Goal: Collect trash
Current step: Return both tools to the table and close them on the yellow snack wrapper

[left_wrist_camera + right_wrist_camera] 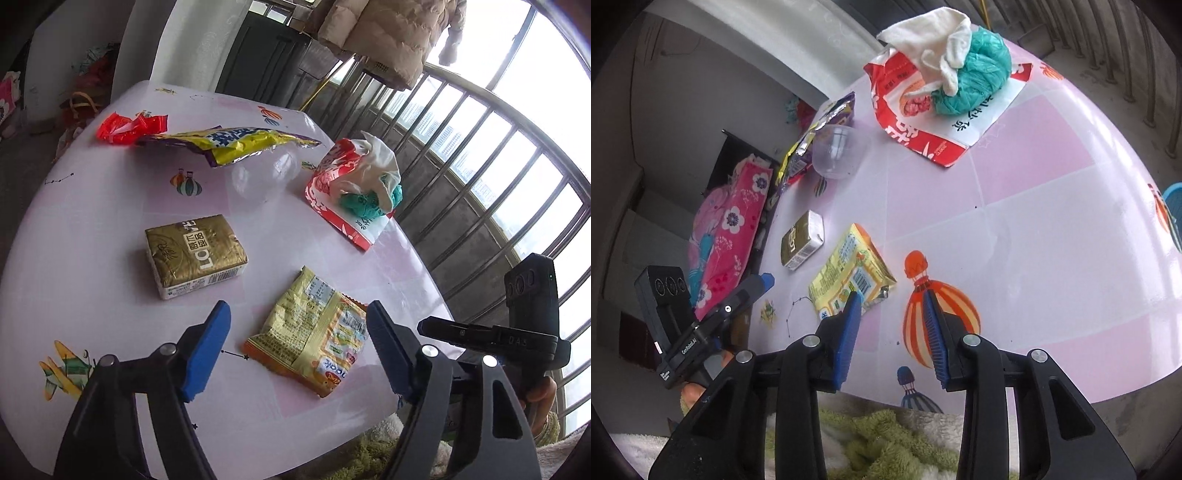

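Trash lies scattered over the pink patterned table [92, 229]. We note a yellow snack wrapper [314, 332] nearest the edge, a gold tissue pack [194, 254] just beyond it, a clear plastic cup [264, 177] on its side, a yellow-purple foil bag [236, 142] touching a red wrapper [129, 127] at the far side. A red-white bag [923, 110] carries a white cloth [938, 40] and a teal wad [975, 74]. Left gripper [295, 354] hangs above the yellow wrapper, jaws spread wide, empty. Right gripper [890, 325] hovers near the table edge, jaws parted, holding nothing.
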The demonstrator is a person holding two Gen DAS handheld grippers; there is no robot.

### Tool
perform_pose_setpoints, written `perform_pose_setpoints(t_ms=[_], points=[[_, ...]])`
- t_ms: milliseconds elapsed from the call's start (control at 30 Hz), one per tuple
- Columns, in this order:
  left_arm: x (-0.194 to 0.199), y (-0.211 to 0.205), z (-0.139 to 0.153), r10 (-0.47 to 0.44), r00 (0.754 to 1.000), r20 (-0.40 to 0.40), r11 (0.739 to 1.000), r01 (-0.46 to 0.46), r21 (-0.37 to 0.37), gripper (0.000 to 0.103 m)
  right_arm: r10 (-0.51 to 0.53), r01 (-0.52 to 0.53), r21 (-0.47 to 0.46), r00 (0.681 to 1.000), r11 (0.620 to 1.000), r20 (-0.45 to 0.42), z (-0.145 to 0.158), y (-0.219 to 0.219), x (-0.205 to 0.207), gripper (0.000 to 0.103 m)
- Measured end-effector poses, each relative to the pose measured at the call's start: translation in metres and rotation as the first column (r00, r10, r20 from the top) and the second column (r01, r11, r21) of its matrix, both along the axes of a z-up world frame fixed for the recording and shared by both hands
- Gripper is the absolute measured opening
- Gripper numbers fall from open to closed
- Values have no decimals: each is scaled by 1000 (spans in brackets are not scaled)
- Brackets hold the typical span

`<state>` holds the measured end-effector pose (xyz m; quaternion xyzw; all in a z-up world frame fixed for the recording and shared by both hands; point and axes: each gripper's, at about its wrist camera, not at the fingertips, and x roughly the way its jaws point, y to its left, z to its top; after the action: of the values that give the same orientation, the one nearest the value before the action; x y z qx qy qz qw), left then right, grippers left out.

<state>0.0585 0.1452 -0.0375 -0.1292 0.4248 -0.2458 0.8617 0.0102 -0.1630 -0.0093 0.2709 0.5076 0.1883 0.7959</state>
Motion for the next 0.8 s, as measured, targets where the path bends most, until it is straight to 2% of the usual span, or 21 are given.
perform_pose_setpoints(t_ms=[267,500,800], points=[[22,-19,-23,-45,998,-47,998,47,45,43,-7,7,-1,993,1000,-119,-14,9,28,29],[24,-27,-37,-85,991,-101,996,86,7,25,-24,21,-19,988,1000,-154,-19,22,43,27],[19,-25,-46,-117,986,-122,993,116,-15,20,-42,36,-45,988,998,-151,-21,33,52,25]])
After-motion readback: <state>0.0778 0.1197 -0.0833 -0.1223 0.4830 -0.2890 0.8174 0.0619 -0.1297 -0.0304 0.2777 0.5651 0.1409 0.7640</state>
